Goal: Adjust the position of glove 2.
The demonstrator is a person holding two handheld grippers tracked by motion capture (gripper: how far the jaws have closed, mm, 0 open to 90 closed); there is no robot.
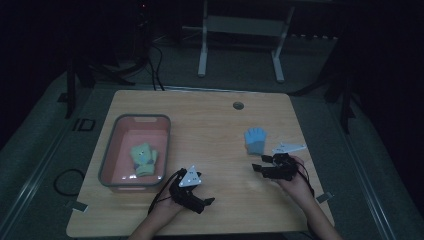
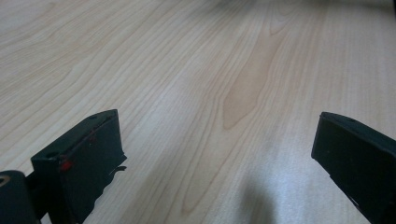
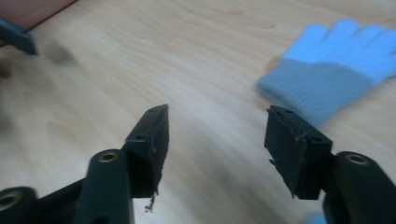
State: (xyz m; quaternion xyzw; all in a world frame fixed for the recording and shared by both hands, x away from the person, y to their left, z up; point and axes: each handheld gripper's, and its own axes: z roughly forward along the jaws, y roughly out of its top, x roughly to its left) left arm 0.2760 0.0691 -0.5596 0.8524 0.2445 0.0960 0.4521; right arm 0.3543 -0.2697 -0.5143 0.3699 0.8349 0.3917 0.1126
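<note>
High view: blue glove [image 1: 255,141] flat on the table [image 1: 215,135], just beyond right gripper [image 1: 261,164].
Right jaws: apart, empty, angled beside the glove.
Left gripper [image 1: 204,199]: jaws wide, nothing between.
Bin [image 1: 111,152]: holds yellow-green glove [image 1: 143,159], likely the blue one's destination.

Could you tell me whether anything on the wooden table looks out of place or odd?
One thing stands out: the light blue knitted glove lies loose on the bare wooden table, while the yellow-green glove sits inside the grey-rimmed pink plastic bin. The open right gripper is beside the blue one, not touching it. Nothing looks spilled or damaged.
</note>
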